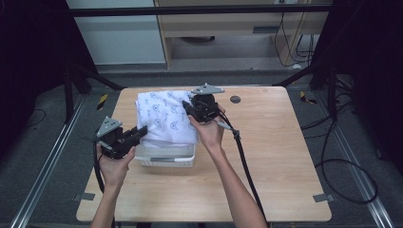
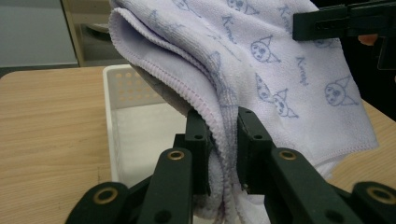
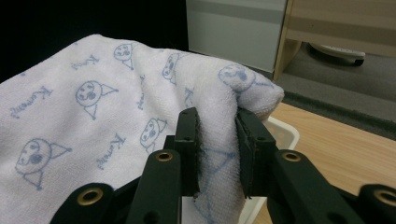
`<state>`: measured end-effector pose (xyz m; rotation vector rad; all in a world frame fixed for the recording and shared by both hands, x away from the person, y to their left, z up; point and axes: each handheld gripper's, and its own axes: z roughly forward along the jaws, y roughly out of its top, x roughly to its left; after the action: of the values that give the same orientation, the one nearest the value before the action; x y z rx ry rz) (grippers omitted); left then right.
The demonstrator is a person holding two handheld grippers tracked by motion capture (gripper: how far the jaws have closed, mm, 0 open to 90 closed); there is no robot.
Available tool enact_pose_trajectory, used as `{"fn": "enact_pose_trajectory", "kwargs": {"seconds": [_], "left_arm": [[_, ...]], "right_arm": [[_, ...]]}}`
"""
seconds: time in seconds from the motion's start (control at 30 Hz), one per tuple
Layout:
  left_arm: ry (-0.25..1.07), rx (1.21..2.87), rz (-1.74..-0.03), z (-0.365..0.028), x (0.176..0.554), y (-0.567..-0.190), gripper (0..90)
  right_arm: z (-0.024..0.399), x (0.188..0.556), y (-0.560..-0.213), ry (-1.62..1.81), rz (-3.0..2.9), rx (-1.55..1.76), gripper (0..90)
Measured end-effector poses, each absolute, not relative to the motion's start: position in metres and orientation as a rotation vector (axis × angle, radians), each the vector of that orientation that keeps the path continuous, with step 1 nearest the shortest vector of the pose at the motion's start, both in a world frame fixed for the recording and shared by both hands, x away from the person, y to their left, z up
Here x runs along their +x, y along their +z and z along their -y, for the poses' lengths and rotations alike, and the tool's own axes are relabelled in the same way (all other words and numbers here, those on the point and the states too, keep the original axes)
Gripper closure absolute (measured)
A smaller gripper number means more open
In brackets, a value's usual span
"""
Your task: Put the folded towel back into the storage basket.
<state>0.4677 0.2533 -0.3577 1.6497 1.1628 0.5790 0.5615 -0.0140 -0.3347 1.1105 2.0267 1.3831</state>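
While the folded towel [image 1: 164, 116] hung over the white basket [image 1: 166, 159] in the high view, it stretched between the two tools, its long axis running from the basket's near left corner up toward the far right. The left hand-held gripper [image 1: 138, 133] sat just beside the basket's left end, clamped on the towel's lower edge, and the right hand-held gripper [image 1: 190, 108] stood beyond the basket's far side, pinching the upper corner. Most of the cloth draped above and past the basket's far wall rather than inside it, so I judged that lowering it in would call for both hands to come toward the basket's middle, the right one having farther to go. From the left gripper view, the left hand-held gripper [image 2: 224, 140] had its jaws closed on a bunched fold of towel [image 2: 280, 70], with the basket [image 2: 109, 116] directly behind and below the cloth, its floor showing bare and the counter [image 2: 46, 130] lying to its left. From the right gripper view, the right hand-held gripper [image 3: 217, 144] was closed on the towel's [image 3: 93, 126] rounded corner, and the basket's rim [image 3: 285, 130] peeked out just beyond and beneath that corner.
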Motion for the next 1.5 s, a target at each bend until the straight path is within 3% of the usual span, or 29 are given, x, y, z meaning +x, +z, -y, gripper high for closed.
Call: {"fn": "enact_pose_trajectory", "kwargs": {"seconds": [1.5], "left_arm": [[0.572,1.787,-1.285,-0.263,0.504,-0.414,75.9]], "right_arm": [[-0.018,0.588,-0.396,1.231,-2.094,1.167,72.2]]}}
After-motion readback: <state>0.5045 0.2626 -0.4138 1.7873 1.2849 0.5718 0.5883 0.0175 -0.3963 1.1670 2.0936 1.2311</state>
